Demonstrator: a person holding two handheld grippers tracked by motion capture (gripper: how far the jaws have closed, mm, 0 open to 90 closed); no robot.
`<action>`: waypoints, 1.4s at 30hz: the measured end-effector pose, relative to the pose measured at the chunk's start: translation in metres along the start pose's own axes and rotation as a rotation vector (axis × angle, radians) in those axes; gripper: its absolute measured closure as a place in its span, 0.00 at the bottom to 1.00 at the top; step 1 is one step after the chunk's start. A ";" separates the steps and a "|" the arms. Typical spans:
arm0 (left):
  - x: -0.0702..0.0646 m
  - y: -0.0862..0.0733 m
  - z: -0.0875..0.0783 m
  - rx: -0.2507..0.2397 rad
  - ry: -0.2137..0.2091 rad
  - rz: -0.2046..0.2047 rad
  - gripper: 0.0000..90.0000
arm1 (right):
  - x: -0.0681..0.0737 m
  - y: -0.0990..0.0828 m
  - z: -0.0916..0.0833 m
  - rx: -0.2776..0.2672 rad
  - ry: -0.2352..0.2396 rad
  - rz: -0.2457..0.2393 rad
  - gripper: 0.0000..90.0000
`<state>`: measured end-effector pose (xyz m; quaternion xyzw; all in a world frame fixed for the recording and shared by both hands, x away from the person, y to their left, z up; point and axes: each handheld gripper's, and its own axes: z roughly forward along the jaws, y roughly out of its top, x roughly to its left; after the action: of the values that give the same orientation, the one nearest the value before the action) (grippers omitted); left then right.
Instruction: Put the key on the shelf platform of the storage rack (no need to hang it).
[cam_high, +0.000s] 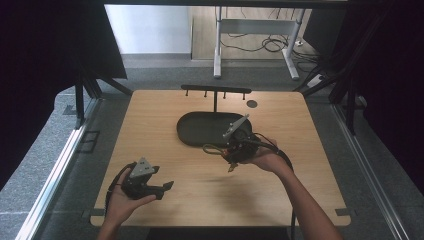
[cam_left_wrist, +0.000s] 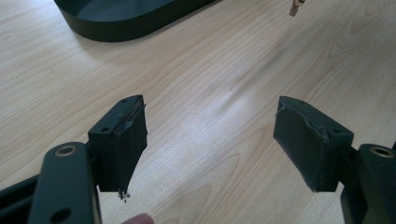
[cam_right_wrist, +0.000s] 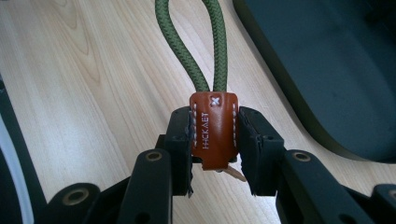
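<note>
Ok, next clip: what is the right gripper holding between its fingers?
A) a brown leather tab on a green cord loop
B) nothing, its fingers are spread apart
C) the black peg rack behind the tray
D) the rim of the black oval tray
A: in the right gripper view the right gripper has its fingers pressed against both sides of the brown leather tab, from which the green cord loop runs forward over the table.

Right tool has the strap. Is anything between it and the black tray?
Nothing visible. The right tool grips the strap by its brown leather sleeve, just beside the tray; bare wood lies between them. The left tool hangs open, well clear.
</note>
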<state>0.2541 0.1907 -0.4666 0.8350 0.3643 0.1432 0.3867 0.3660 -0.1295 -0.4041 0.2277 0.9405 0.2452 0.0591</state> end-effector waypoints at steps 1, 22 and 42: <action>0.000 0.000 0.000 0.002 0.000 0.000 0.29 | -0.001 0.000 0.000 0.000 0.000 0.001 0.75; 0.000 0.000 0.001 0.003 -0.003 0.001 0.29 | -0.020 0.008 -0.009 -0.002 -0.008 0.030 0.75; 0.001 0.000 0.000 0.002 0.001 -0.006 0.29 | -0.037 0.021 -0.012 -0.017 -0.022 0.068 0.75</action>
<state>0.2547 0.1916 -0.4669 0.8343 0.3668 0.1421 0.3863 0.4051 -0.1350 -0.3835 0.2617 0.9295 0.2523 0.0631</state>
